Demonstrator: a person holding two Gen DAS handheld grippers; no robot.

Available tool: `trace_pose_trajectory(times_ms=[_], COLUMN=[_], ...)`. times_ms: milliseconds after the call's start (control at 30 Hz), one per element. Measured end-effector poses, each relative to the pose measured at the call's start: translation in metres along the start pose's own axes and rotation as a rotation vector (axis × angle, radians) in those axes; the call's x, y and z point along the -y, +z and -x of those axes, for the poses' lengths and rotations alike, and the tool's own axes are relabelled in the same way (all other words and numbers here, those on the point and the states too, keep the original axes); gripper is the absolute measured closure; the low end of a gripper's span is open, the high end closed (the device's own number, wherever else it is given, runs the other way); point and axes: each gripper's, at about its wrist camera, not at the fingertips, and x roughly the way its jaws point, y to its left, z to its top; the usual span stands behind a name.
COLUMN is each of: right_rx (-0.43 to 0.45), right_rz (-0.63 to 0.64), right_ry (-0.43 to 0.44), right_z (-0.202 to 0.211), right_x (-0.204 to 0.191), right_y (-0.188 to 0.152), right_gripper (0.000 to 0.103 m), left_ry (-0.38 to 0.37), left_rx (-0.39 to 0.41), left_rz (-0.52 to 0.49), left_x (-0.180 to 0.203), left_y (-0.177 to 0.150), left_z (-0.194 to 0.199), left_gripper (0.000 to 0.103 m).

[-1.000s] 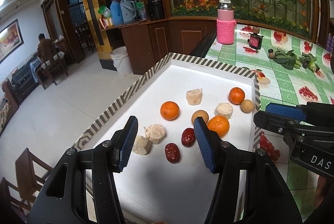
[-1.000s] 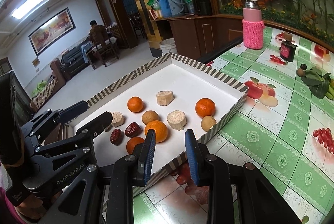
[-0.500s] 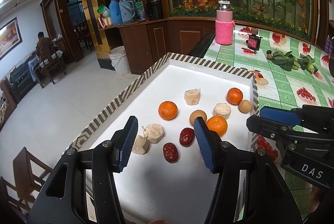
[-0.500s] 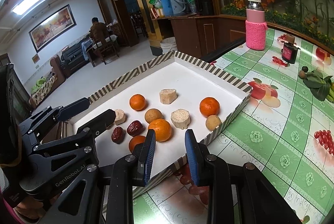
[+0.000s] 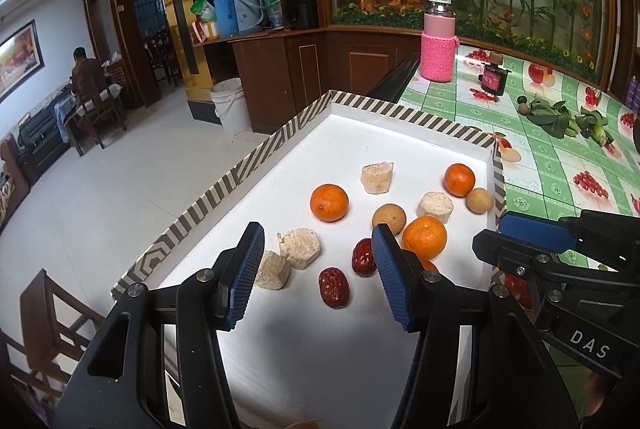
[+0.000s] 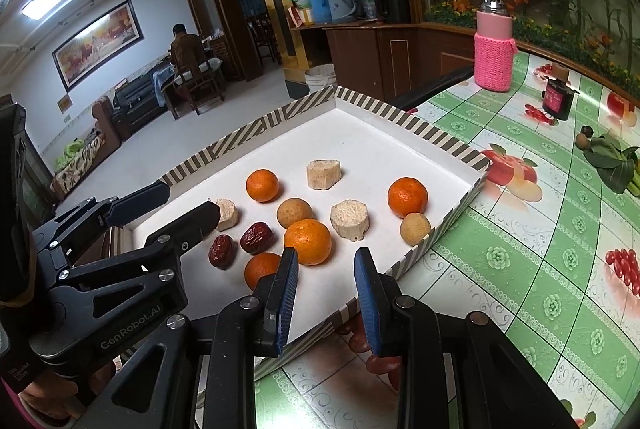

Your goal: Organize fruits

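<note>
Almost nothing has changed over the last second: both grippers hover where they were above the near end of the tray (image 5: 256, 165), and no fruit has shifted, so sorting has not begun and every piece is still mixed together. The left gripper (image 5: 316, 269) is partly open and empty, aimed down at the two dates; the near date (image 5: 334, 287) lies between its fingers in that view, well below them, its long axis running roughly from 11 to 5 o'clock, while the second date (image 5: 362, 256) sits at 1 o'clock from it, just beside the right finger, tilted more toward 12 to 6. The right gripper (image 6: 326, 291) is narrower, also empty, over the tray's near rim, with an orange (image 6: 307, 241) just beyond at 11 o'clock. Other oranges, round brown fruits and pale chunks lie scattered toward 12 o'clock. A date looks like the likely first pick.
</note>
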Motion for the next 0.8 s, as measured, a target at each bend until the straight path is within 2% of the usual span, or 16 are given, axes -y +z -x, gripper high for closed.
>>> trace_pose_trajectory(times_ms=[800], right_rx=[-0.013], right_rz=[0.003], right_ry=[0.004], right_z=[-0.0080], right_x=[0.0012], right_y=[0.0017], right_gripper=[0.075], left_ry=[0.008], left_rx=[-0.012], left_rz=[0.016], left_x=[-0.0032], left_y=[0.0026], left_z=[-0.0059], left_gripper=[0.047])
